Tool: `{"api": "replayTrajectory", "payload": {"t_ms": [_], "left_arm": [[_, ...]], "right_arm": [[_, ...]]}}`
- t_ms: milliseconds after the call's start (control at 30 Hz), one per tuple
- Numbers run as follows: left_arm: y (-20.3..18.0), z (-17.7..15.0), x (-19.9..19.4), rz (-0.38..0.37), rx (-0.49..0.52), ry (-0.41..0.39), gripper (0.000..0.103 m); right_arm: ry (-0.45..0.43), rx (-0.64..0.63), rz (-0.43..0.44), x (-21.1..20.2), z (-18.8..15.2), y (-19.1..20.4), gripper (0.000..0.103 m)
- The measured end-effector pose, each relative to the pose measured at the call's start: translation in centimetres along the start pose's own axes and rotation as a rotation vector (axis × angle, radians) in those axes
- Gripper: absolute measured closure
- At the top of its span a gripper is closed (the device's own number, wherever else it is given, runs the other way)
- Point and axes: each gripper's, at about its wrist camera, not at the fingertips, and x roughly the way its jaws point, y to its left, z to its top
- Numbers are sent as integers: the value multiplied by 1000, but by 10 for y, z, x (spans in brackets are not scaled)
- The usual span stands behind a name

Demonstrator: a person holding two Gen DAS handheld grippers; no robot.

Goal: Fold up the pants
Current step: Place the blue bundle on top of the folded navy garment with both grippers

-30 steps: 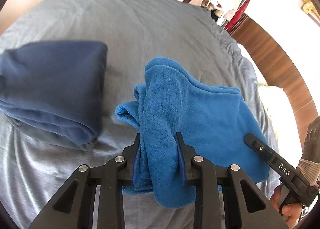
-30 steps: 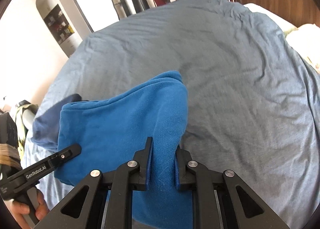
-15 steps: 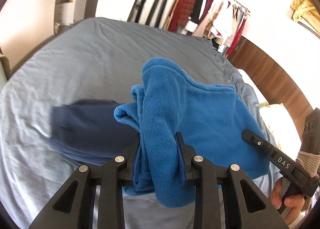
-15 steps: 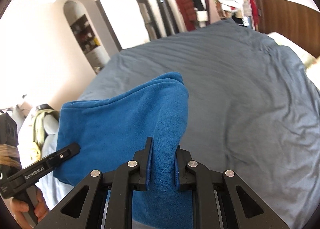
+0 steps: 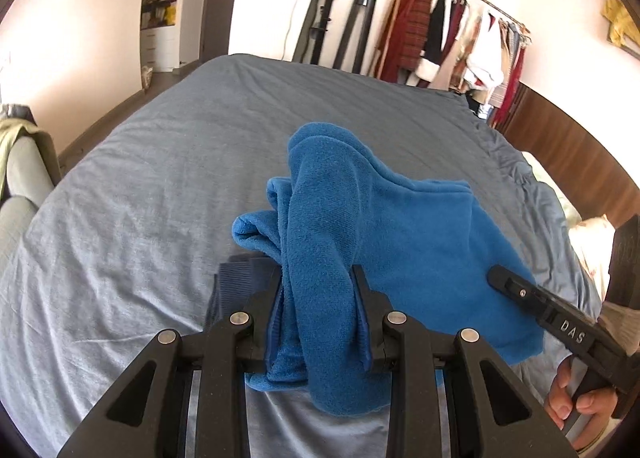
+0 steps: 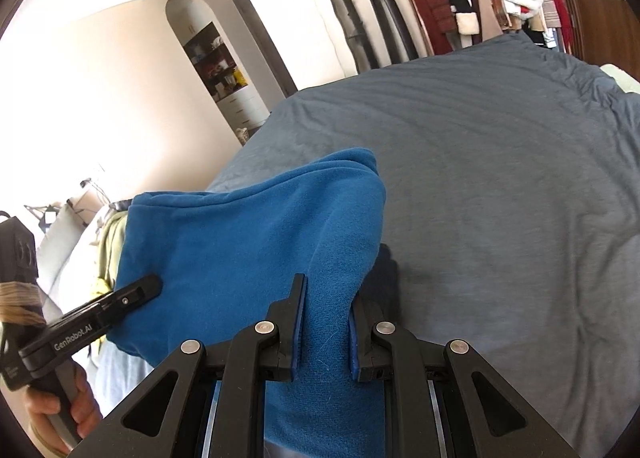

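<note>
While both grippers carry the load, the blue pants (image 5: 404,234) hang clear above the bed (image 5: 160,177) as a folded bundle stretched between the two grips. The left gripper (image 5: 318,318) is clenched on one bunched end of the pants; thick fleece fills the space between its jaws, and a rolled lump of fabric spills out to the left of them. The right gripper (image 6: 326,322) is clenched on the opposite end, where a flatter fold of the same fabric passes between its blue-lined pads (image 6: 299,322).

Long axis of the bundle: it runs from one gripper to the other, roughly crosswise to the direction in which both grippers point. In the left wrist view the pants extend from the jaws toward the right, where the tip of the right gripper meets the fabric edge. In the right wrist view they extend from the jaws toward the left, where the tip of the left gripper meets the fabric. Beyond each set of jaws the fabric rises to a rounded fold; behind them a loose edge hangs downward.

A strip of dark blue cloth (image 5: 236,278) shows just left of the left gripper, mostly hidden behind it. A person's hand (image 5: 576,406) holds the right gripper's handle at the lower right of the left wrist view. A rack of hanging clothes (image 5: 460,29) stands beyond the far end of the bed.
</note>
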Motion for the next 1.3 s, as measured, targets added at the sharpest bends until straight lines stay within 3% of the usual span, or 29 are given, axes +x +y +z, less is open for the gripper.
{"api": "replayTrajectory", "payload": {"t_ms": [200,300,500,700,767,900,1033,1167,1300], "left_arm": [[25,-9,34,-9,-22,70,73],[29,-13,41,3,-10,102,67],[32,-2,21,107,32,37,53],[28,9,2,205,49,-21,50],[26,9,-4,220,51,-30,49],[12,3,-17,229,87,-48,43],[-4,-6,-33,207,102,-60,42],[-25,-21,-54,211,106,-81,34],[-51,-40,-76,216,118,-119,26]], "right_arm": [[25,-51,-22,30,-12,4,85],[53,-63,-36,43,-18,7,85],[75,-82,-72,49,-22,13,83],[113,-143,-184,45,-22,21,64],[77,-183,-275,34,-22,24,49],[8,-243,-386,10,-18,27,40],[-37,-237,-368,-19,-15,27,32],[-78,-230,-336,-49,-19,29,18],[-99,-216,-314,-74,-29,23,18]]}}
